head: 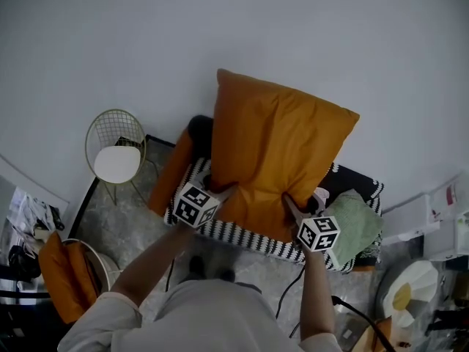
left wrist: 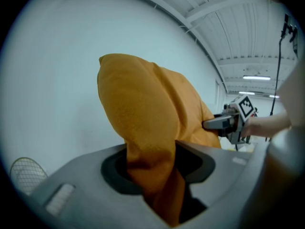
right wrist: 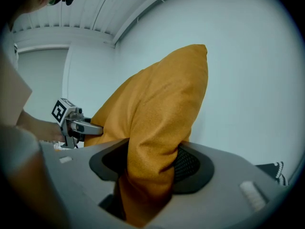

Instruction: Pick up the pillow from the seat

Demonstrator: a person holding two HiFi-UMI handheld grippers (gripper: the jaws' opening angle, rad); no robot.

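An orange pillow [head: 275, 156] hangs upright in the air above the seat [head: 249, 235], which has a black-and-white striped cover. My left gripper [head: 220, 193] is shut on the pillow's lower left corner, and my right gripper [head: 292, 207] is shut on its lower right corner. In the left gripper view the pillow's [left wrist: 143, 123] fabric is bunched between the jaws, with the right gripper [left wrist: 209, 124] beyond it. The right gripper view shows the pillow [right wrist: 157, 123] pinched the same way, with the left gripper [right wrist: 97, 129] behind.
A second orange cushion [head: 170, 173] leans at the seat's left end, and a green cloth [head: 357, 227] lies at its right end. A wire chair with a white seat pad [head: 116, 160] stands to the left. Another orange-cushioned chair [head: 67, 279] is at lower left.
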